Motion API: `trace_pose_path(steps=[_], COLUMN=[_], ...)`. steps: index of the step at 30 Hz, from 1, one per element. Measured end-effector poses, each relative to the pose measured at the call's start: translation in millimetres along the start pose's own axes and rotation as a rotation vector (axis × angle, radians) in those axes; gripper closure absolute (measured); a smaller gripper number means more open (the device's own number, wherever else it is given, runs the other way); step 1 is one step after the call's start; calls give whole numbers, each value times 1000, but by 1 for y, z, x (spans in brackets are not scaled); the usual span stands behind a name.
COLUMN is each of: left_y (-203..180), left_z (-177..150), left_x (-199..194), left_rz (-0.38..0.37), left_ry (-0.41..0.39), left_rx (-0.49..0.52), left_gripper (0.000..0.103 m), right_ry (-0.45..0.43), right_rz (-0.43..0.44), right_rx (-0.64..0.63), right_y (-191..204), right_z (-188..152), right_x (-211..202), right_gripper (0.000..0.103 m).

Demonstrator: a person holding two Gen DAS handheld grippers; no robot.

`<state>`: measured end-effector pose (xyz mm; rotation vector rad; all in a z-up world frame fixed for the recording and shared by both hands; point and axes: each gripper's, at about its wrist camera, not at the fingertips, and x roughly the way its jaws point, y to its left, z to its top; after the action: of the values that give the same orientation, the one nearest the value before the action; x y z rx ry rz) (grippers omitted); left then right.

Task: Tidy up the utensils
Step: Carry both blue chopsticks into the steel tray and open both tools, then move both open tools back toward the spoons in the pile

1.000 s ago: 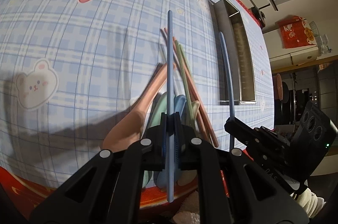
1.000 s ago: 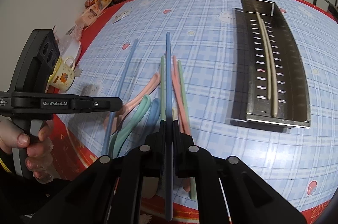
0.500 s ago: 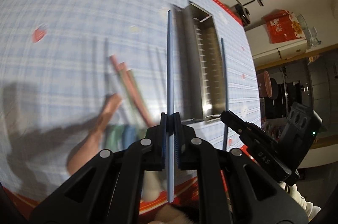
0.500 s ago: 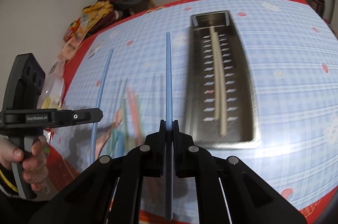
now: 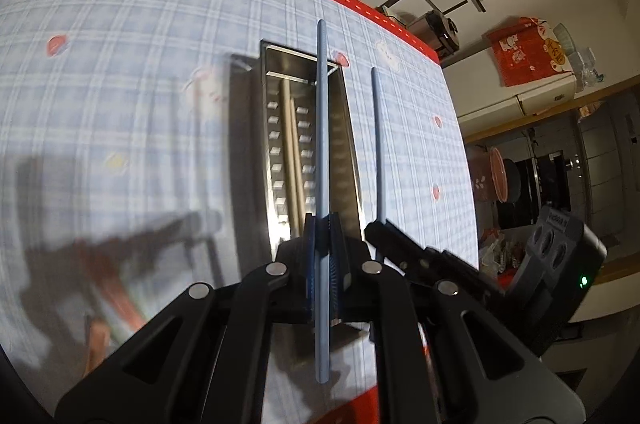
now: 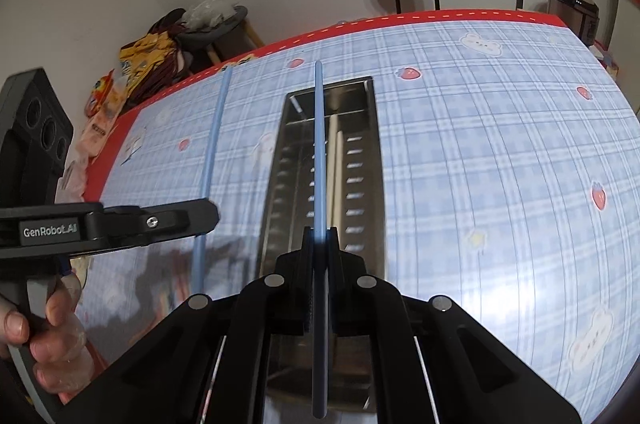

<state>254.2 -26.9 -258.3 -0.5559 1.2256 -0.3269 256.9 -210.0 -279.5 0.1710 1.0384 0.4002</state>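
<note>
My left gripper (image 5: 322,224) and right gripper (image 6: 320,236) each clamp a blue chopstick (image 5: 322,128) above the steel tray (image 6: 370,128), which holds two beige chopsticks (image 5: 290,144).

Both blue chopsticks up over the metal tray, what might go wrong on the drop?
1. Each blue chopstick is pinched low on its length, so on release it may tip and land across the metal tray's rim.
2. Two beige chopsticks already lie inside; a dropped one could bounce off them.
3. The left gripper and right gripper sit close, so they may collide.
</note>
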Motion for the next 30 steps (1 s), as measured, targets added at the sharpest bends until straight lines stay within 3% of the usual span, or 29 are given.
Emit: trace_pose_path(steps=[8,17,22,25,27,29,30], left_y=[-3,0,-4,-7,-7,-8,-7], left_z=[24,30,34,38,38,36,34], left_x=[47,67,46,23,8,-8,-17], left_rz=[67,99,78,79,86,98,111], left_ry=[44,76,42,-4,-37,-69,-86], left_rx=[-20,-26,-17,12,37,71,94], left_gripper=[92,93,75,64,48,39,28], right_ry=[41,70,46,25,4,-20,-29], right_rz=[-10,-15,-33,-50,-68,-82,-89], right_rx=[8,3,-15,-25,-31,-42,-51], right_y=[-9,-11,-5,-1,3,8,12], right_z=[11,10,10,8,6,4,2], right_x=[26,37,27,16,8,-1,-5], right_gripper=[96,96,93,70,45,29,17])
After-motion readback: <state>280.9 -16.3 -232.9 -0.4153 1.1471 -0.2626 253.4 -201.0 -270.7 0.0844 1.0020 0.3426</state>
